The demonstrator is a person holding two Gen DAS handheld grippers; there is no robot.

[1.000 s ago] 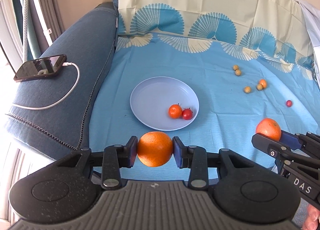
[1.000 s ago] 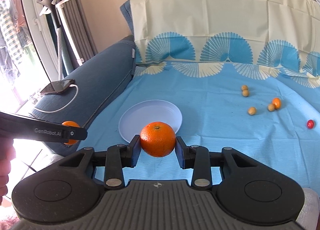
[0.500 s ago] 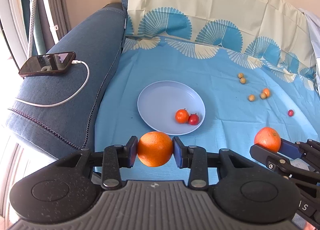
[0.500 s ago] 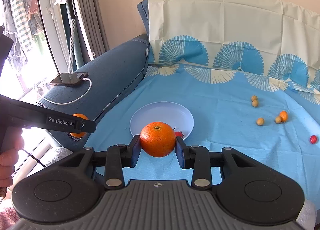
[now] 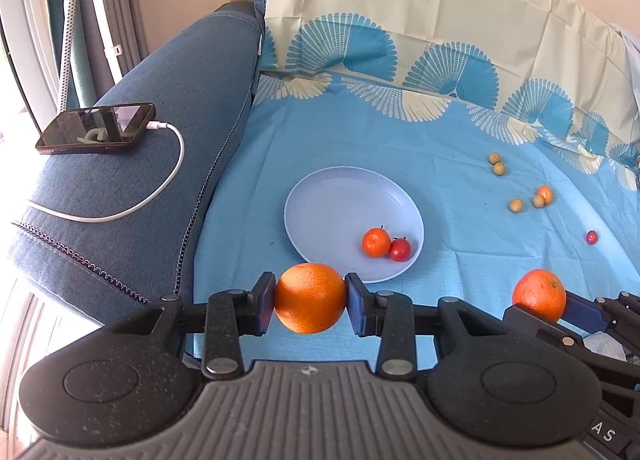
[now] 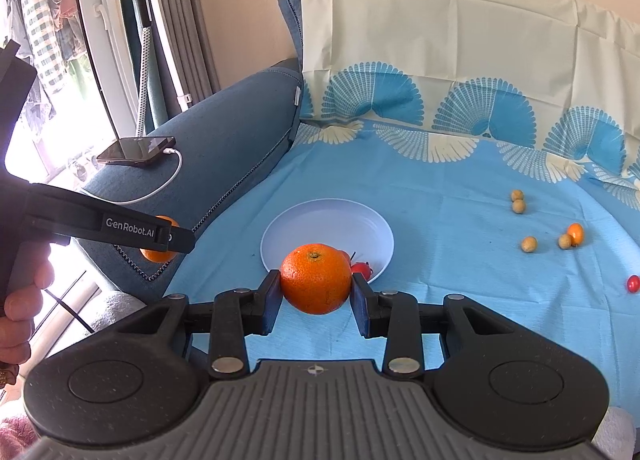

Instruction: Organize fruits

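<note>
While both views have drawn back and lifted over the last second, so that the pale blue plate (image 5: 320, 200) sits a little farther ahead of us than before, our grip on the fruit has not changed: the left claw (image 5: 310, 299) pinches one orange (image 5: 310, 298) between its blue pads, and the right claw (image 6: 316, 285) pinches a second orange (image 6: 316, 278), stem end up. We read this as the carry phase, both oranges lifted and lined up short of the plate's near rim, neither yet released. A small mandarin (image 5: 376, 242) and a cherry tomato (image 5: 400, 249) lie touching each other in the plate's near right part, so the far and left parts are the open room for setting down. Elsewhere on the blue bed sheet (image 5: 400, 148), well apart to the right, lie four small yellowish fruits (image 5: 515, 205), a kumquat (image 5: 545, 193) and another cherry tomato (image 5: 591, 236), not yet gathered. To the left the sheet ends at a denim sofa arm (image 5: 160, 108) carrying a charging phone (image 5: 96, 134); we should keep the left claw clear of that edge.
</note>
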